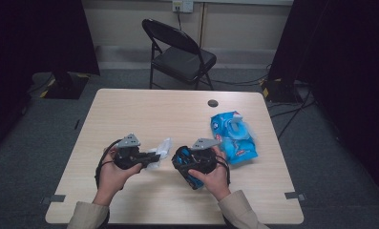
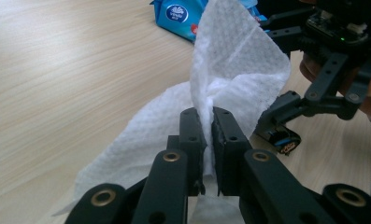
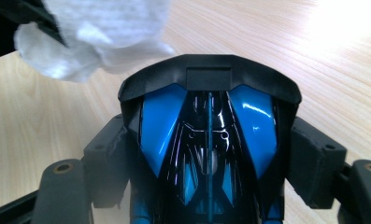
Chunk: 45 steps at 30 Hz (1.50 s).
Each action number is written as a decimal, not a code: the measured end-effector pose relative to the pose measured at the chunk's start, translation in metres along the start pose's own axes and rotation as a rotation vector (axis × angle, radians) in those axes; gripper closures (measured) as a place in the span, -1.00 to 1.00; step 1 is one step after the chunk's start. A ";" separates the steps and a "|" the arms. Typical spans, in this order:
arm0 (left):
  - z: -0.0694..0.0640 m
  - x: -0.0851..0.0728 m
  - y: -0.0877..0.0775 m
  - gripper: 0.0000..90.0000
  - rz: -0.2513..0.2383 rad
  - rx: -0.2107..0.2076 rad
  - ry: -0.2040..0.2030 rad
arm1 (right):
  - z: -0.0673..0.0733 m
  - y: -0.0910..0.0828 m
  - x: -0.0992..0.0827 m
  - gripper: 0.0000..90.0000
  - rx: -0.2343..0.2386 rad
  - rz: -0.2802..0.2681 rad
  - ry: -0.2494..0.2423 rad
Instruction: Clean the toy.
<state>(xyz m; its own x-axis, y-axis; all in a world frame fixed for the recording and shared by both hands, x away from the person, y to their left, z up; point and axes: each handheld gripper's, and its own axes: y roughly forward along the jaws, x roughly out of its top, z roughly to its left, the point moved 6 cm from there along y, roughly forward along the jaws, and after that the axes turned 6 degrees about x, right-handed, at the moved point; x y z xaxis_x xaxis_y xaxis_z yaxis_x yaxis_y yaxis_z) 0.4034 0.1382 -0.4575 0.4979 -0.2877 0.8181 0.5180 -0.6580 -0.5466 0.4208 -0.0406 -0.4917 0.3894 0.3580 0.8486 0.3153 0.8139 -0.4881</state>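
Observation:
My left gripper [image 1: 151, 157] is shut on a white wet wipe [image 1: 161, 149] just above the table's front middle. In the left gripper view its jaws [image 2: 207, 119] pinch the wipe [image 2: 239, 60], which fans upward and drapes below. My right gripper [image 1: 184, 161] is shut on a black-and-blue toy car [image 1: 189, 164], with its nose turned toward the wipe. In the right gripper view the car [image 3: 209, 140] sits between the two fingers [image 3: 109, 161], and the wipe [image 3: 99, 32] hangs just past the car's front end. The two are close, whether touching I cannot tell.
A blue packet of wipes [image 1: 235, 136] lies on the wooden table [image 1: 144, 109] to the right of my right hand, also seen as the packet [image 2: 178, 14] behind the wipe. A black folding chair [image 1: 180, 50] stands beyond the far edge. A round cable hole [image 1: 213, 103] marks the tabletop.

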 end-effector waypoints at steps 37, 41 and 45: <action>-0.018 0.043 0.015 0.87 -0.084 -0.124 -0.119 | 0.018 -0.019 0.026 -0.42 0.071 -0.117 -0.046; -0.019 0.038 0.013 0.88 -0.074 -0.135 -0.117 | 0.012 -0.020 0.024 -0.42 0.054 -0.113 -0.033; -0.024 0.033 0.012 0.88 -0.061 -0.155 -0.112 | 0.003 -0.023 0.021 -0.42 0.031 -0.117 -0.015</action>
<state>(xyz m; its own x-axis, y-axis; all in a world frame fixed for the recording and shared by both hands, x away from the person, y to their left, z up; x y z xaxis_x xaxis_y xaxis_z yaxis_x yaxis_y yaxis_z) 0.4094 0.1044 -0.4324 0.5475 -0.1704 0.8193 0.4406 -0.7737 -0.4553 0.4196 -0.0501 -0.4620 0.3380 0.2663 0.9027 0.3306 0.8644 -0.3788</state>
